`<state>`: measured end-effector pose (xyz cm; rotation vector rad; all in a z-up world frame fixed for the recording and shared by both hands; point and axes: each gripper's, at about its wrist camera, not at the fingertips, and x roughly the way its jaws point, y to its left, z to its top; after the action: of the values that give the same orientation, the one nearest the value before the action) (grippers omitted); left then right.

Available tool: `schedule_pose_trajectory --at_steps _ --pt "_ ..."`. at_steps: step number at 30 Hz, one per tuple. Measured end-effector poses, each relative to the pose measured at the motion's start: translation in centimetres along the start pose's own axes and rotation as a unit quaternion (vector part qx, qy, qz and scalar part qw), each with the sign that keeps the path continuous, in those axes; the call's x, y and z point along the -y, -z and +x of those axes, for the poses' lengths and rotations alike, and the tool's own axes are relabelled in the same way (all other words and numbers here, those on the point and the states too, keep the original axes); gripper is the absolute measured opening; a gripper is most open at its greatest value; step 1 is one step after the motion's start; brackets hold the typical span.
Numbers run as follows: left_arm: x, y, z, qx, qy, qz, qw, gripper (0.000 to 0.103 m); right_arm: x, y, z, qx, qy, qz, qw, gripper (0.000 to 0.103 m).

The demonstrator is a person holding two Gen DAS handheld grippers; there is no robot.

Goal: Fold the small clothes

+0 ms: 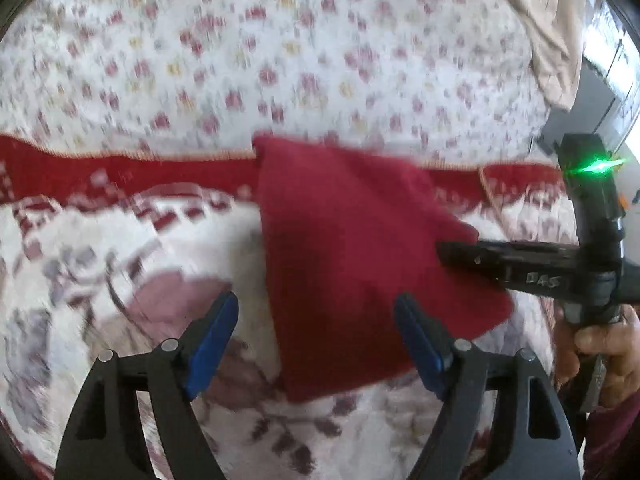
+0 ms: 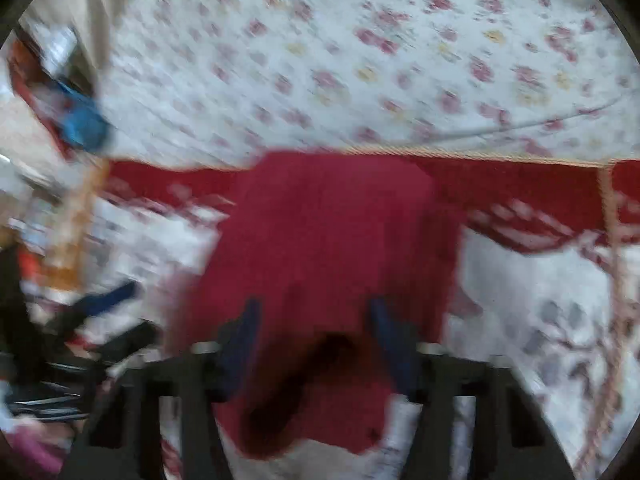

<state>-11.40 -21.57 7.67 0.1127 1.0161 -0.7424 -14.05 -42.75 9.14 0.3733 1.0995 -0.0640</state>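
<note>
A dark red cloth (image 1: 352, 256) lies folded on a white and red patterned blanket (image 1: 100, 264). My left gripper (image 1: 316, 340) is open above the blanket, its right finger over the cloth's left part and its left finger over bare blanket. The right gripper (image 1: 444, 250) reaches in from the right and rests on the cloth's right edge. In the blurred right wrist view the red cloth (image 2: 328, 240) lies straight ahead, and my right gripper (image 2: 314, 344) is open with its blue fingers over the cloth's near end.
A floral white sheet (image 1: 280, 52) covers the far side beyond the blanket's red border (image 1: 120, 168). A beige cloth (image 1: 556, 40) hangs at the upper right. A blue object (image 2: 86, 126) and clutter sit at the left in the right wrist view.
</note>
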Motion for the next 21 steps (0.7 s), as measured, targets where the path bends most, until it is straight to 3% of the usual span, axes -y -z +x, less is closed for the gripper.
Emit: schedule_pose_trajectory --at_steps 2,5,8,9,10,12,15,16,18,21 --pt "0.1 1.0 1.5 -0.017 -0.006 0.012 0.9998 0.079 1.1 1.9 0.8 -0.021 -0.003 0.006 1.000 0.028" --pt "0.0 1.8 1.8 -0.020 -0.015 0.022 0.9994 0.079 1.6 2.4 -0.5 -0.017 -0.025 0.024 0.999 0.026" --pt "-0.8 1.4 1.2 0.008 -0.022 0.013 0.9996 0.079 2.0 1.7 -2.8 0.017 -0.029 0.066 0.997 0.047" --pt "-1.1 1.2 1.1 0.021 -0.026 0.009 0.9994 0.080 1.9 1.2 -3.5 0.035 -0.026 0.074 0.996 0.065" --pt "-1.1 1.0 1.1 0.028 -0.028 0.005 0.9992 0.081 1.7 0.6 -3.8 0.054 -0.020 0.083 0.995 0.074" --pt "-1.4 0.5 1.6 0.035 -0.025 -0.007 0.9991 0.082 1.0 -0.6 -3.5 0.070 -0.002 0.096 0.993 0.075" --pt "-1.1 0.1 2.6 0.031 -0.023 -0.002 0.9992 0.082 0.9 -2.5 -0.2 0.056 0.032 0.112 0.992 0.074" --pt "-0.9 0.1 2.8 0.032 -0.026 0.006 0.9991 0.082 1.1 -2.6 1.1 0.049 0.031 0.123 0.991 0.062" --pt "-0.6 0.5 3.2 0.032 -0.035 0.026 0.9985 0.084 1.1 -2.3 2.5 0.063 0.033 0.121 0.990 0.049" --pt "-0.6 0.9 3.6 0.031 -0.040 0.034 0.9981 0.088 0.7 -1.9 0.8 0.082 0.052 0.089 0.991 0.029"
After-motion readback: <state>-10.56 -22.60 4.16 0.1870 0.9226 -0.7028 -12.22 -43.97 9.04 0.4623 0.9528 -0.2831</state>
